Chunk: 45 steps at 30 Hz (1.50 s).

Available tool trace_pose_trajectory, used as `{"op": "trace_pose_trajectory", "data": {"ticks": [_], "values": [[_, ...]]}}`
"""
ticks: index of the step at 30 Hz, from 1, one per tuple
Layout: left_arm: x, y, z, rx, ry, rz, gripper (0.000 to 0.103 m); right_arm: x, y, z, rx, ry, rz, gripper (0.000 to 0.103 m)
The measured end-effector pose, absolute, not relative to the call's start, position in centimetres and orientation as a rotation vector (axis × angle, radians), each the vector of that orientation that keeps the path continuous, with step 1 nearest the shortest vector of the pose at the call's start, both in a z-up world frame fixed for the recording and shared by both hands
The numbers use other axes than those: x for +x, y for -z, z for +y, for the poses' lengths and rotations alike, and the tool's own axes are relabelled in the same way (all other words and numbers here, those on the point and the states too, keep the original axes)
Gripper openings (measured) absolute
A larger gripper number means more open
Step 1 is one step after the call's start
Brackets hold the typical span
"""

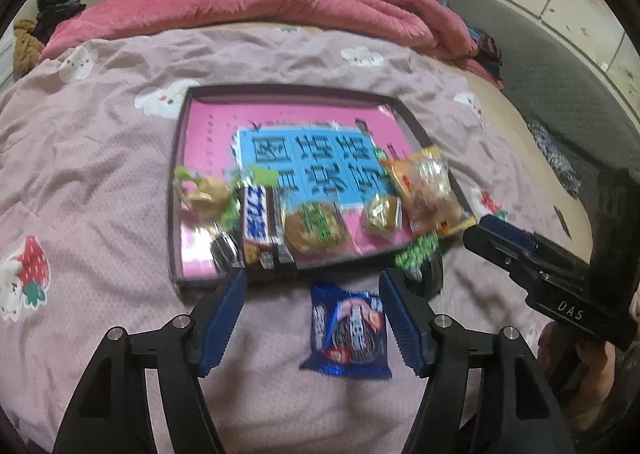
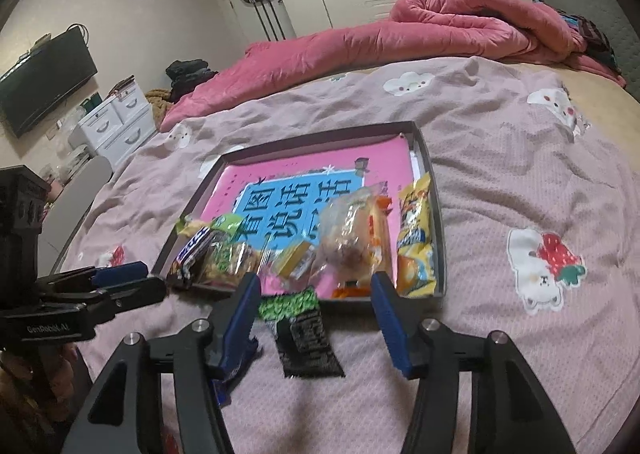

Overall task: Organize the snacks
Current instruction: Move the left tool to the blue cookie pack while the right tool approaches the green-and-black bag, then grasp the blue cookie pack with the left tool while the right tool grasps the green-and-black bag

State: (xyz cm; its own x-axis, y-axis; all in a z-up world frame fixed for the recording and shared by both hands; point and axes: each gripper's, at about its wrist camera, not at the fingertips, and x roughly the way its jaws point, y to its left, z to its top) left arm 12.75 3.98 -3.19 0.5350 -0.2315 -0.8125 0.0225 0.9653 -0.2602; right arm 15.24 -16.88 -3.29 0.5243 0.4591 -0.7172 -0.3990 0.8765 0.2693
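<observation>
A dark tray (image 1: 176,190) with a pink and blue liner lies on the bed and holds several snacks along its near edge, among them a Snickers bar (image 1: 258,222) and a clear bag of pastries (image 1: 428,190). A blue cookie packet (image 1: 348,330) lies on the bedspread in front of the tray, between the fingers of my open left gripper (image 1: 312,318). A black and green packet (image 2: 304,330) lies on the bedspread between the fingers of my open right gripper (image 2: 316,318). The tray (image 2: 436,214) also shows in the right wrist view, with a yellow packet (image 2: 416,242) at its right side.
The pink bedspread (image 1: 100,174) with cartoon prints covers the bed. A rolled red quilt (image 1: 280,2) lies at the far side. A white drawer unit (image 2: 116,122) and a wall TV (image 2: 44,82) stand to the left of the bed.
</observation>
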Motion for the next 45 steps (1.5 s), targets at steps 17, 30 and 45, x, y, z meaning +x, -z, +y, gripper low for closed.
{"op": "trace_pose_trajectory", "data": {"ticks": [17,30,45], "values": [[12.2,8.6,0.0,-0.170,0.223,1.161,0.071,14.7,6.3,-16.8,0.031,-0.516,0.981,0.063],[13.1,10.1,-0.3,-0.151,0.212,1.145,0.071,15.8,8.9,-14.0,-0.049,-0.553,1.029,0.063],[12.4,9.7,0.2,-0.138,0.217,1.120,0.055,15.4,8.9,-13.3,-0.112,-0.610,0.965,0.039]]}}
